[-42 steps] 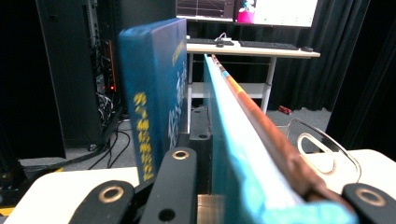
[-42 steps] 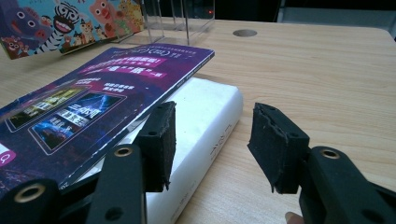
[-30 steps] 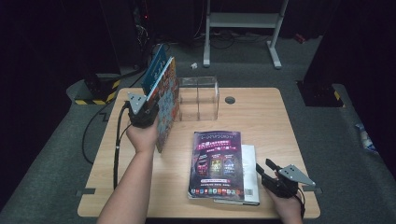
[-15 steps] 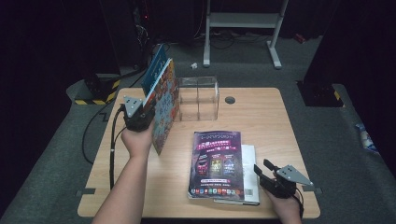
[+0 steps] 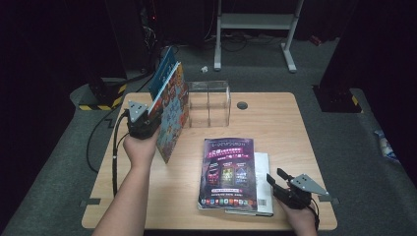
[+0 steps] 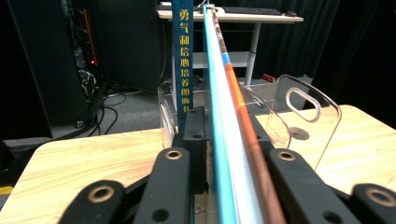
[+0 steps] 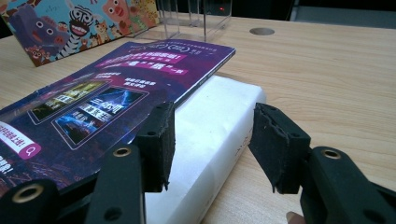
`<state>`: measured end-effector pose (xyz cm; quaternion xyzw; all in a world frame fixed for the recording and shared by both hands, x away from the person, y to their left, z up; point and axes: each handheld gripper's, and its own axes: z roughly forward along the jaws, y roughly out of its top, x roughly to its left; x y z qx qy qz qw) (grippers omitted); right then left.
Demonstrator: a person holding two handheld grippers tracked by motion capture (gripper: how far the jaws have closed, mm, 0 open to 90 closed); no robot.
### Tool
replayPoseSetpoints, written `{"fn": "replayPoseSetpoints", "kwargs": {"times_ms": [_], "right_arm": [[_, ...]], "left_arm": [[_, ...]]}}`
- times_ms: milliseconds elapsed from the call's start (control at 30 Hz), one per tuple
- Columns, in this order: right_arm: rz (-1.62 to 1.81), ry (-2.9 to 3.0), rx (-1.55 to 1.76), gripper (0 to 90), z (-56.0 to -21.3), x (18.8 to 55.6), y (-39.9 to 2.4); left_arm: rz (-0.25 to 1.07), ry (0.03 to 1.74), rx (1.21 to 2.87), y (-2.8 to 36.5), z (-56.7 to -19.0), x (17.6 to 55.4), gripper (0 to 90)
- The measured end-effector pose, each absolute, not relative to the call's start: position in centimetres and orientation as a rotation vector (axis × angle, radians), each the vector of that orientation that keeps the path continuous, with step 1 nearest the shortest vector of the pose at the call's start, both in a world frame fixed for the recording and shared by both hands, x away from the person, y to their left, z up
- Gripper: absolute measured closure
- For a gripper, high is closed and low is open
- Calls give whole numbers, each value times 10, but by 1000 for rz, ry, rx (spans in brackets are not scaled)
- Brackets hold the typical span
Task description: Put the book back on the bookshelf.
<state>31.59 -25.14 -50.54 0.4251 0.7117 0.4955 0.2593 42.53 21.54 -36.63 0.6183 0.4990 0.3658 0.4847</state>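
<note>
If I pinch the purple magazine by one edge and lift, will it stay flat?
Probably not. The purple magazine looks thin and soft-covered, so it would likely droop. Its glossy cover may slip in the pads, and it overhangs the white book, so it could slide.

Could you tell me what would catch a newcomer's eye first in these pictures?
Most striking are the colourful picture books standing on edge at the table's left, between the jaws of the left claw, beside a clear plastic organiser. Nearer the front lies a purple magazine on a white book, with the right claw hovering open over it.
</note>
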Motion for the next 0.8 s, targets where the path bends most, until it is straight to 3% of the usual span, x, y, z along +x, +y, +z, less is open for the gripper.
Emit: {"fn": "replayPoseSetpoints", "kwargs": {"times_ms": [500,800], "right_arm": [[1342,1924,1152,494,-505,316,-251],[1342,1923,1148,494,-505,316,-251]], "left_arm": [[945,1171,1555,218,-351,417,714],[884,1212,1511,220,-349,415,805]]}}
